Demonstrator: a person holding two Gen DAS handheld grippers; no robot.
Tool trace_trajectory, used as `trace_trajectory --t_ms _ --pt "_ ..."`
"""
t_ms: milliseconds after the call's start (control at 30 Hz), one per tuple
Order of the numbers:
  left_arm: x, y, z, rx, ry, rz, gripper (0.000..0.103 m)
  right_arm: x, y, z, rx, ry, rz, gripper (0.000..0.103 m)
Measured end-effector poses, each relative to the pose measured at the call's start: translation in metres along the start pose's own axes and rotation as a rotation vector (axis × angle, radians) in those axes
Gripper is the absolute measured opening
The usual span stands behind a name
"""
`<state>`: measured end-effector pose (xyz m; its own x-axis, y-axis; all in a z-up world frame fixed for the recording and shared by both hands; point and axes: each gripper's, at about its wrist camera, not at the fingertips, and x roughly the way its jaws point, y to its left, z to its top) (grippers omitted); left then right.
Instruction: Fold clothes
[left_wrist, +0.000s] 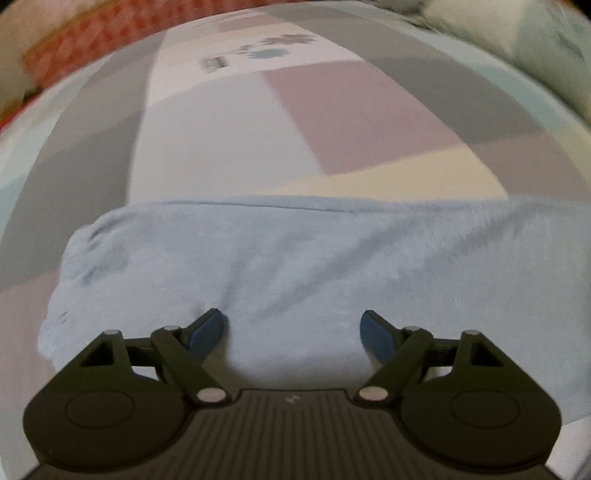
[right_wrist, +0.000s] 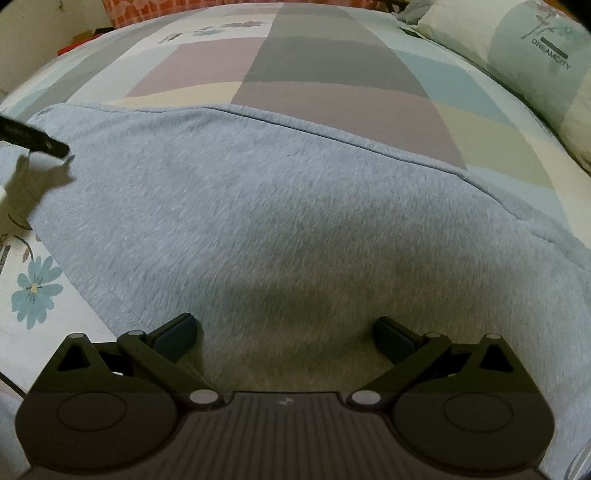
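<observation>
- Left gripper (left_wrist: 293, 332) — jaws spread, nothing clamped; right gripper (right_wrist: 286, 338) likewise agape.
- Light-blue garment (right_wrist: 258, 221) lies flat on patchwork bedsheet (right_wrist: 332, 62), long axis crosswise — left to right.

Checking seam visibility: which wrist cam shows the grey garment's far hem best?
Right wrist: the grey garment is sharp, its far hem running nearly full width. Left wrist shows the garment blurred, the hem faint.

- Left tool (left_wrist: 293, 330) hangs over a light blue garment (left_wrist: 295, 266), blue pads (left_wrist: 207, 330) spread wide, gripping nothing.
- Garment lies on a patchwork bedsheet (left_wrist: 351, 118).
</observation>
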<state>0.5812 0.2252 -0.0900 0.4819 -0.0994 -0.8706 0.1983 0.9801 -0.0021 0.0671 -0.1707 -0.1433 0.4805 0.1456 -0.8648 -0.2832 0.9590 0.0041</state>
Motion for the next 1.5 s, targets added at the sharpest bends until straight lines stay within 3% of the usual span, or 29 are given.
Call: trace_trajectory --t_ms 167,233,333,400,567,600,733,933,1067,1133,1233,1367,1500 --pt "0.023 0.021 0.014 -0.058 -0.018 0.026 0.082 0.001 0.004 0.001 0.023 -0.008 -0.026 0.103" --pt "0.038 0.024 0.021 -0.038 -0.023 0.058 0.089 0.002 0.004 0.003 0.037 -0.001 -0.034 0.103" --pt "0.039 0.029 0.034 0.008 -0.035 0.1 0.089 0.003 0.004 0.003 0.041 -0.002 -0.034 0.103" --pt "0.031 0.039 0.039 -0.027 -0.036 0.13 0.084 0.002 0.004 0.001 0.036 -0.015 -0.034 0.103" --pt "0.012 0.045 0.023 -0.027 -0.003 0.025 0.085 0.003 0.005 0.001 0.044 -0.02 -0.043 0.103" --pt "0.015 0.044 0.016 -0.003 0.042 0.003 0.085 0.003 0.006 0.001 0.047 -0.018 -0.046 0.103" --pt "0.014 0.05 -0.007 0.078 0.062 0.036 0.088 0.003 0.005 0.001 0.037 -0.017 -0.04 0.103" --pt "0.002 0.062 -0.007 0.015 0.062 0.062 0.085 0.003 0.005 0.002 0.028 -0.017 -0.041 0.103" --pt "0.007 0.036 -0.007 0.153 0.04 -0.027 0.087 0.003 0.007 0.002 0.034 -0.015 -0.05 0.103" --pt "0.01 0.034 -0.012 0.182 0.047 -0.037 0.088 0.003 0.007 0.003 0.033 -0.011 -0.048 0.103" --pt "0.009 0.047 -0.019 0.178 0.04 -0.026 0.09 0.003 0.006 0.003 0.029 -0.012 -0.042 0.103" --pt "0.001 0.066 -0.015 0.06 0.054 0.023 0.087 0.003 0.005 0.001 0.028 -0.026 -0.044 0.103" --pt "-0.005 0.052 -0.012 0.125 0.032 -0.07 0.086 0.003 0.006 -0.001 0.028 -0.033 -0.046 0.103"
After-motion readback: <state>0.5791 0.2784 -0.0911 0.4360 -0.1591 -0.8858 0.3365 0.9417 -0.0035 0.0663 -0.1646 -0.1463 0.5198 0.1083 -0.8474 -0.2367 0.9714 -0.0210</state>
